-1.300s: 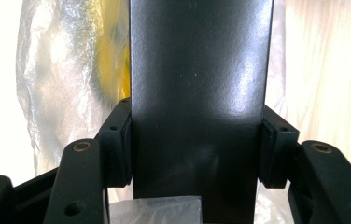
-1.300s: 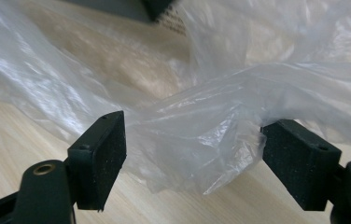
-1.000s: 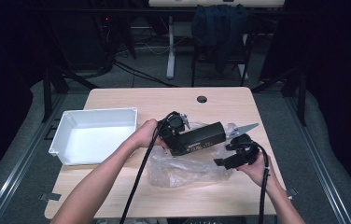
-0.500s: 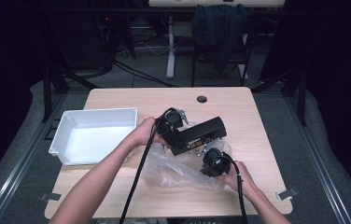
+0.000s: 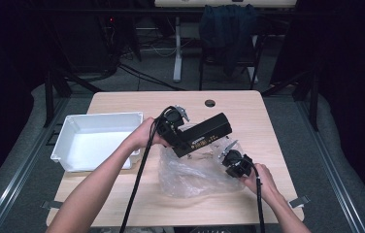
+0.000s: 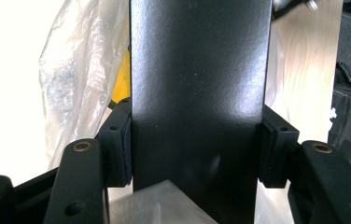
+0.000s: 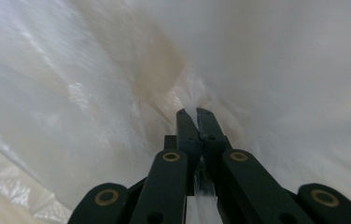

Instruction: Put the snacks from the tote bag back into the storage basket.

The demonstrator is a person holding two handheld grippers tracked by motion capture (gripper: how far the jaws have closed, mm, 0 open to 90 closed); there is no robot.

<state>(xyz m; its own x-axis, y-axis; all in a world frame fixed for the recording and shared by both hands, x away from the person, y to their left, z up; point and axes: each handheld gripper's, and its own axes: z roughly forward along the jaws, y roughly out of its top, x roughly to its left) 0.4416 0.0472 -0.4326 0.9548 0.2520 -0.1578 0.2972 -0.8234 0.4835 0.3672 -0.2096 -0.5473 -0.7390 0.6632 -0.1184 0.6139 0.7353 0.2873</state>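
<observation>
Black box, clear plastic bag, white bin, pale wood table

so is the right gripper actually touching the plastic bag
Touching. In the right gripper view the right gripper has its jaws shut on a fold of the clear plastic bag, film pinched between the pads.

One black box, one clear plastic bag, one white bin, two grippers, one table

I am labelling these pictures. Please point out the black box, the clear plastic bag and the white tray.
black box (image 5: pixel 205 133): high view, its top face.
clear plastic bag (image 5: pixel 190 174): high view, its crumpled middle.
white tray (image 5: pixel 100 119): high view, its far rim.
</observation>
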